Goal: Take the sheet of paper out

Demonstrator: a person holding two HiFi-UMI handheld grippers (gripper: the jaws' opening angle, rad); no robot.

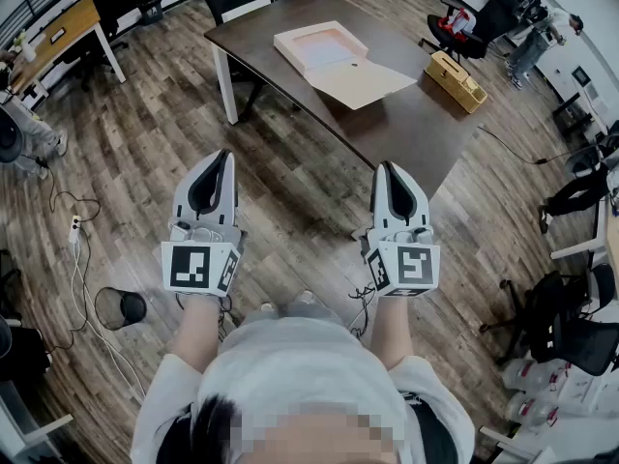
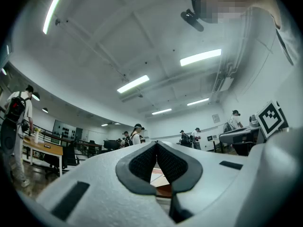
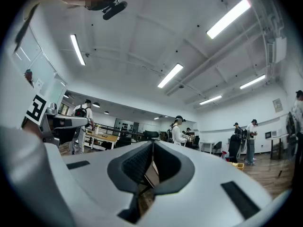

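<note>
Tools both clenched on nothing: left tool (image 1: pixel 224 160) and right tool (image 1: pixel 388 170) hang well short of the desk (image 1: pixel 406 124). Paper sheet (image 1: pixel 324 44) seemingly lies inside the open box (image 1: pixel 281 39) mid-desk. Step closer, release one tool, pinch a free corner, lift flat.

The head view looks steeply down from above the person. The left gripper (image 1: pixel 222 158) is close at 9 o'clock, the right gripper (image 1: pixel 389 170) at 3 o'clock, and the surface (image 1: pixel 416 124) is well off at 12 to 1 o'clock. Each gripper view rides low, right behind its own jaws, tilted slightly up toward the ceiling (image 2: pixel 142 41). Each catches the other gripper's marker cube at its frame edge.
</note>
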